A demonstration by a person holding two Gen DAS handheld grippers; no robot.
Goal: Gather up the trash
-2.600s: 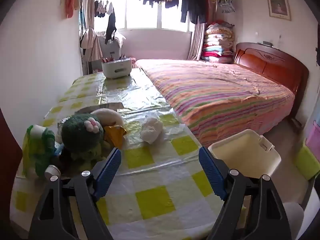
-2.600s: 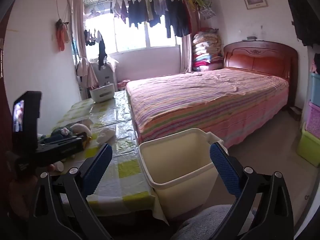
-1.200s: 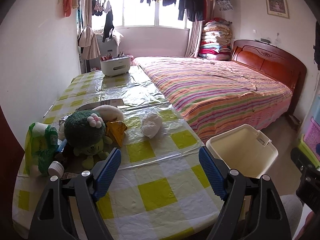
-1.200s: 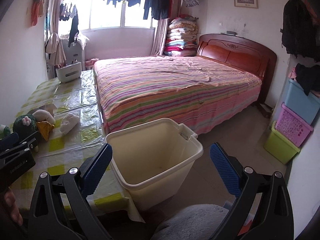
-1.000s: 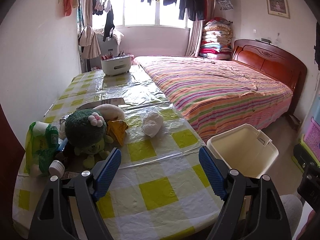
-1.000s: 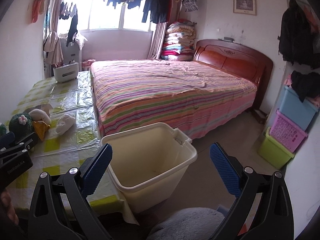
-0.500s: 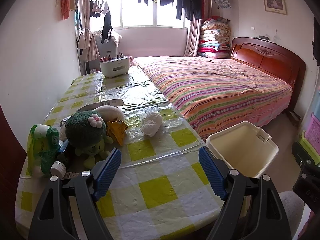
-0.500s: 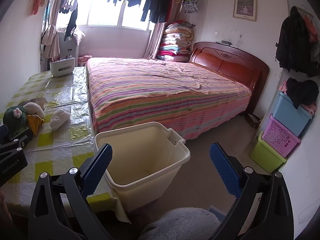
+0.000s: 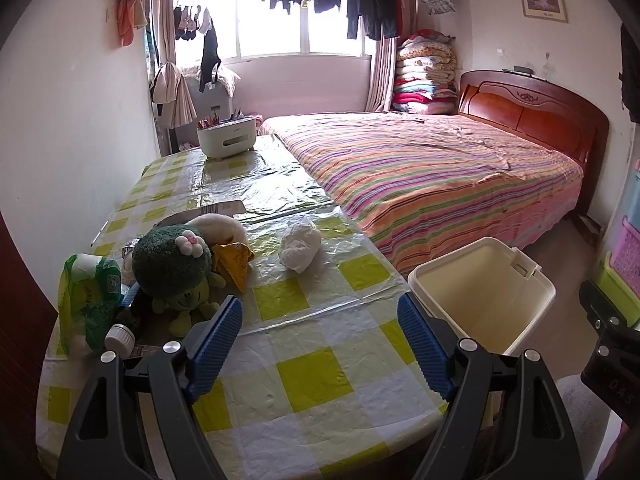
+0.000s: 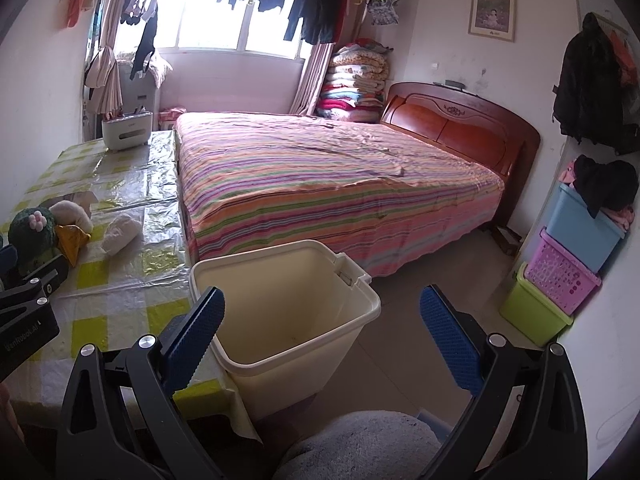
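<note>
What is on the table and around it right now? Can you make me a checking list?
Surface: table with a yellow and white checked cover under clear plastic film.
Job's things: crumpled white tissue and yellow wrapper lie on the table; the cream bin stands on the floor beside it and looks empty.
Clutter: green plush toy, green bag, small bottle, white organizer at the far end.
Grippers: left gripper open, holding nothing; right gripper open, above the bin.
Cables: nothing seen.
Surroundings: striped bed, stacked storage boxes, clothes hanging at the window.
</note>
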